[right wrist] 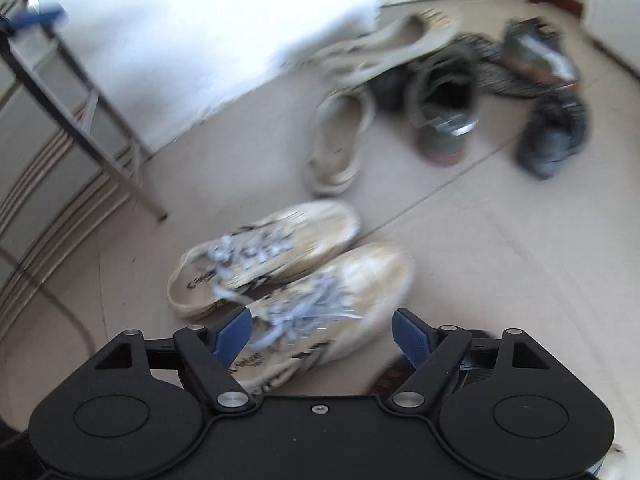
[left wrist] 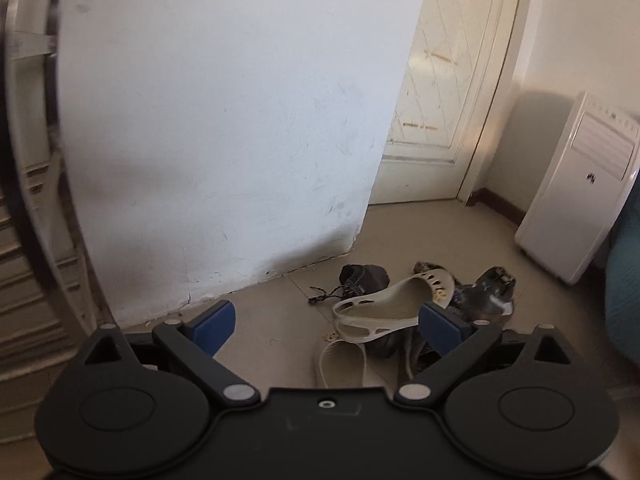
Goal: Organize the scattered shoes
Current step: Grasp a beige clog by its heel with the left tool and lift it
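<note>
White wall (left wrist: 224, 128): broad painted panel with scuffs, filling most of the left wrist view; its foot meets the floor just behind the shoe heap.
Floor (left wrist: 272, 320): pale beige tiles with thin joint lines; all the shoes lie on it.
Door (left wrist: 440, 92): cream, panelled, right of the wall's corner.
Cooler unit (left wrist: 576, 196): white, upright, standing at the far right near the dark skirting.
Metal frame (right wrist: 92, 132): grey legs standing at the left of the right wrist view, beside the wall.
Shoe heap (right wrist: 452, 80): dark and cream shoes tumbled together near the wall's corner, blurred in the right wrist view.
Pair of cream sneakers (right wrist: 280, 264): grey-laced, side by side, toes pointing up and to the right, well apart from the heap; the nearer one lies under the right gripper.
Olive shoe (right wrist: 444, 116): upright in the heap, opening facing the camera.
Cream perforated clog (left wrist: 396, 300): tilted, resting on top of darker shoes.
Cream slide (left wrist: 340, 364): flat on the floor, just in front of the clog.
Left gripper (left wrist: 326, 326): blue pads spread wide, nothing between them, aimed toward the heap.
Right gripper (right wrist: 322, 336): pads released and spread, above the nearer sneaker without pressing it.
</note>
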A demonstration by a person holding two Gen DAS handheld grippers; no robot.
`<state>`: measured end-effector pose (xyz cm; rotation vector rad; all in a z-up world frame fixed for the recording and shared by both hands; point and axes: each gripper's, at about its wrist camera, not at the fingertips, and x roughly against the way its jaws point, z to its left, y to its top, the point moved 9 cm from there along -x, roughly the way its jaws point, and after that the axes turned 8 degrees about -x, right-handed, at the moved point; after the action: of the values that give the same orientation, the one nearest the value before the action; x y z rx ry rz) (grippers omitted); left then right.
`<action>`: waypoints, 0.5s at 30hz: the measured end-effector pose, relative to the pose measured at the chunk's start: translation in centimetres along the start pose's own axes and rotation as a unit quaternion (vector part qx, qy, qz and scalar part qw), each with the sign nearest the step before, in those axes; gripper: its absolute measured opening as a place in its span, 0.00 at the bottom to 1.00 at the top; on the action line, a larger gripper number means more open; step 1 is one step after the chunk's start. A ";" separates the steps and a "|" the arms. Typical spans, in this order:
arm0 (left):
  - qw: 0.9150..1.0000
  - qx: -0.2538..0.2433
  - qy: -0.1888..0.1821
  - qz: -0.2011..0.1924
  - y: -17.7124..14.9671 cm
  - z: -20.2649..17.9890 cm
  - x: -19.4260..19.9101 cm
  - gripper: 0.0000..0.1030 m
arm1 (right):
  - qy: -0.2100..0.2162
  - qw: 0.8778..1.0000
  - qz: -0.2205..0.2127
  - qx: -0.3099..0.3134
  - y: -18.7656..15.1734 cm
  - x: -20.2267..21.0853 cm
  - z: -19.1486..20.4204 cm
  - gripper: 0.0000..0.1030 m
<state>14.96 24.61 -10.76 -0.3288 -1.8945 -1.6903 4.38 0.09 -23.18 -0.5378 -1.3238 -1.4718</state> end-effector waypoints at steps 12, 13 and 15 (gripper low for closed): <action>0.964 -0.102 0.089 0.230 -15.2 -1.3 -25.8 0.95 | 0.006 0.956 -0.131 -0.262 -2.7 14.6 -9.6 0.90; 0.963 -0.098 0.092 0.234 -15.6 -0.9 -26.4 0.95 | 0.000 0.955 -0.136 -0.262 -2.9 15.0 -9.9 0.90; 0.961 -0.095 0.095 0.240 -15.9 -0.4 -27.6 0.95 | -0.008 0.955 -0.141 -0.262 -3.2 15.5 -10.5 0.90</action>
<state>28.70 26.68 -39.40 -0.6231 -1.3766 -1.5067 -0.96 -15.97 -14.58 -0.7205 -1.0423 -2.0810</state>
